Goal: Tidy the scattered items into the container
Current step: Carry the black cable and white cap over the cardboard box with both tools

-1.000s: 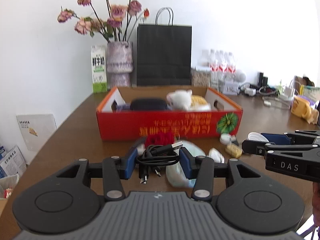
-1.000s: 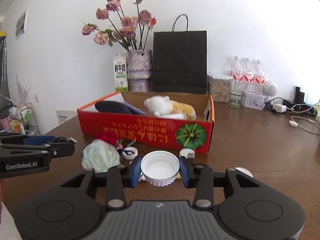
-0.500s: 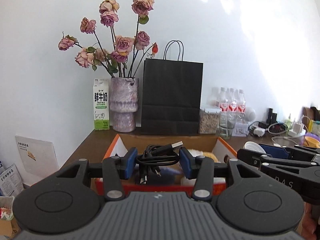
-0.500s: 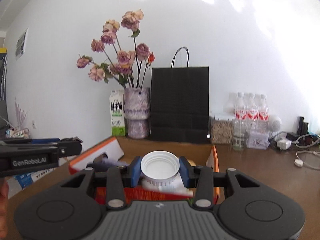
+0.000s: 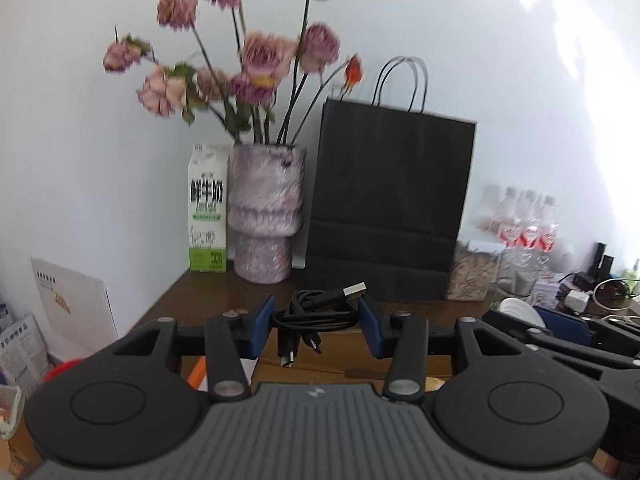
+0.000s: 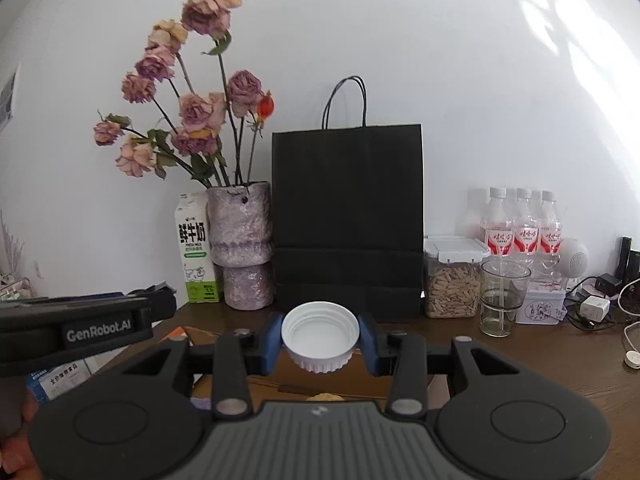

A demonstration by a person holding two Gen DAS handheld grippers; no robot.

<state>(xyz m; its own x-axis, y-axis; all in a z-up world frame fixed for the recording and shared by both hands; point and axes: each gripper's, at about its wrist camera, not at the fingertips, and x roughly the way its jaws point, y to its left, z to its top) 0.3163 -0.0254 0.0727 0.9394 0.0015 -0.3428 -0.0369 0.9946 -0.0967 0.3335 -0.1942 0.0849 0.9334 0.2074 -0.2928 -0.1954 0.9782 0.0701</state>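
Left gripper [image 5: 316, 326] clenched on a coiled black USB cable [image 5: 318, 312], its blue pads pressing the bundle from both sides; loose plug ends hang below the coil and one metal plug points up to the right. Right gripper [image 6: 320, 340] clenched on a white plastic lid [image 6: 320, 336], held hollow side up between its blue pads. Landmark: the black paper bag [image 6: 347, 216] standing at the wall on the brown table [image 6: 560, 364]. Both held items are in front of the bag and raised off the table. Below each gripper, nearer the camera than the bag, only slivers of the cardboard container [image 5: 320, 360] show, its orange edge at the left. Left of the bag stand a vase of dried roses [image 6: 244, 244] and a milk carton [image 6: 194, 248]; right of it, a grain jar [image 6: 452, 276], a glass [image 6: 502, 300] and water bottles [image 6: 520, 224].
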